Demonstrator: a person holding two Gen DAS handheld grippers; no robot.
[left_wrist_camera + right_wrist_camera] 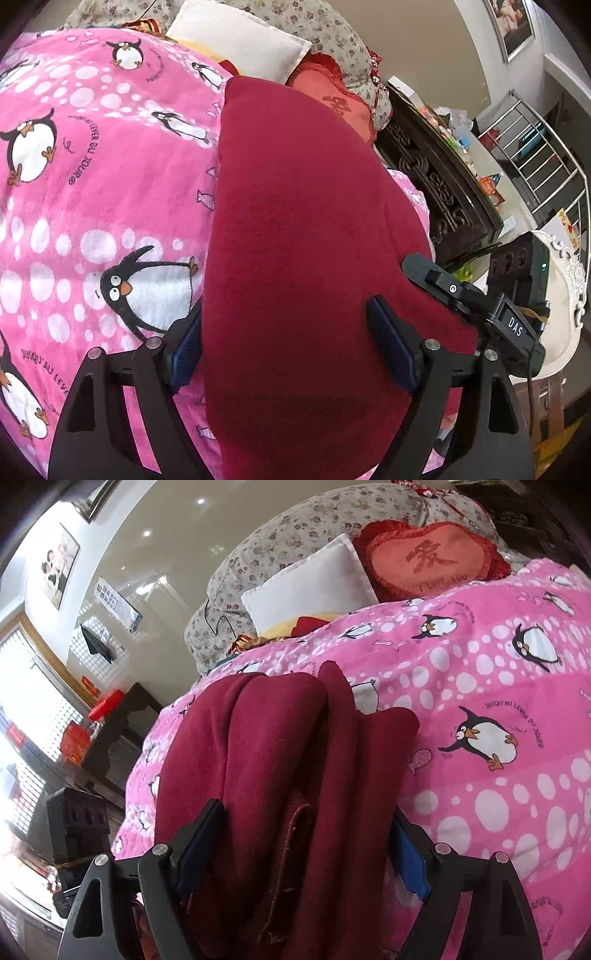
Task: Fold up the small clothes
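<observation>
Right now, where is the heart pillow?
In the right wrist view the red heart pillow sits top right, at the head of the pink penguin blanket, beside the white pillow.

The dark red garment [295, 240] runs off the frame at 6 o'clock in both wrist views, so its near end is cut off. It also covers part of the left gripper's pads [393, 350], and the shelf clutter [465, 147] at 2 o'clock is too small to make out.

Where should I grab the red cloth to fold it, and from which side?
Grab the red cloth by its far corner, coming in from the blanket side. That end lies flat and free, so it can be pulled back over the near part.
</observation>
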